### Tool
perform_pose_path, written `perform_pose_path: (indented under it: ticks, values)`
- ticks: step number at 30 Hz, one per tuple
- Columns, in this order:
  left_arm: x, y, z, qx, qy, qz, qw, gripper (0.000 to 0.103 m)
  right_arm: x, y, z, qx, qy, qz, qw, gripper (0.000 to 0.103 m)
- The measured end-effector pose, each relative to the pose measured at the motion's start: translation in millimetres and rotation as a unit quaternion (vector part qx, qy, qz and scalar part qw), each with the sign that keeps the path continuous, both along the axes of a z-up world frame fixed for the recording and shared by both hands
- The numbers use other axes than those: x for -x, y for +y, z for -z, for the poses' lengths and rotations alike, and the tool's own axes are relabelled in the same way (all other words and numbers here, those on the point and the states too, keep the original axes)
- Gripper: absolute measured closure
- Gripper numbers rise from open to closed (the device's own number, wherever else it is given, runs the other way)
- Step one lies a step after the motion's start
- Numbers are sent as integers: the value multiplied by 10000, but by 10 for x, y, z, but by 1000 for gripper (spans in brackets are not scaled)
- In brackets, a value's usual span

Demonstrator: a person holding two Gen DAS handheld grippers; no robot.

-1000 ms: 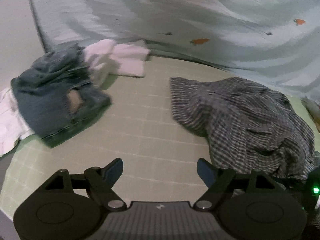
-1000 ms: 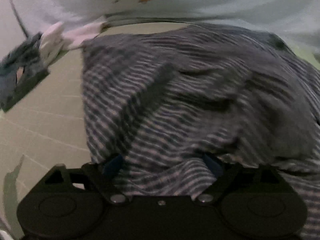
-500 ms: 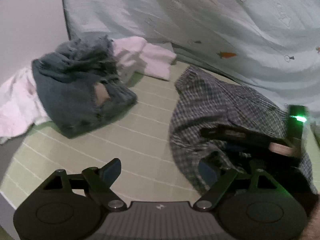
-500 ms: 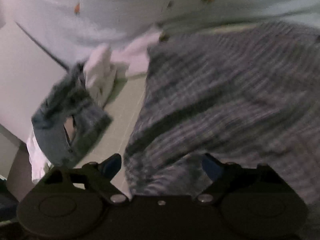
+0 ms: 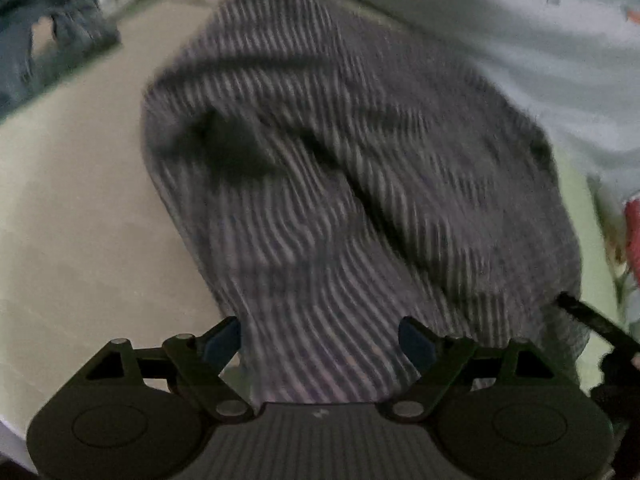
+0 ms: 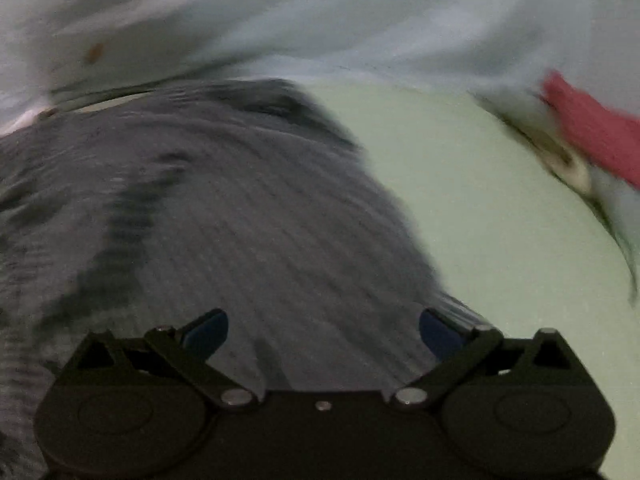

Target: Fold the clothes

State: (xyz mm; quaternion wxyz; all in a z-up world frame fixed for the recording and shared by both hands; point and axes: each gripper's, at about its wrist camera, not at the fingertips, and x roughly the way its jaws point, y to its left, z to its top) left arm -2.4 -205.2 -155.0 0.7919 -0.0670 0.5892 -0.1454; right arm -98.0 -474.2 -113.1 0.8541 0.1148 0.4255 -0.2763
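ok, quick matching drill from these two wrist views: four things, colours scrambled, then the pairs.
Things:
1. shirt
2. jeans
3. mat
4. cloth at the right edge

Colours:
A. pale green
B. red
C. dark checked grey
D. faded blue

Pairs: 1-C, 2-D, 3-A, 4-B
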Motion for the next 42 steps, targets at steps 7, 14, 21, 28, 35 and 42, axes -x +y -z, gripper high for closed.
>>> perform_pose_path:
  ticks: [7,14,21,28,35,42]
  values:
    - [135,-175,183,-809,-241,-19,9964,67,500,-76,65,82,283,-9,9996,0]
    - [92,189,176,-714,-218,-146,9971,99,482,206,160,-131,292,37,9995,0]
    - [-139,948,84,-1290,-428,-677,9884,102,315,605,141,-254,137,2,9996,0]
    - [-426,1703,-103,-1469,-788,-1433,9755,101,173,827,155,-332,138,-83,9993,0]
    - [-354,1170,-67,-432,-760,-866,9924,50,169,613,128,-304,131,206,9992,0]
    - [-57,412,244,-434,-486,-97,9978,31,384,516,10,-145,132,310,9993,0]
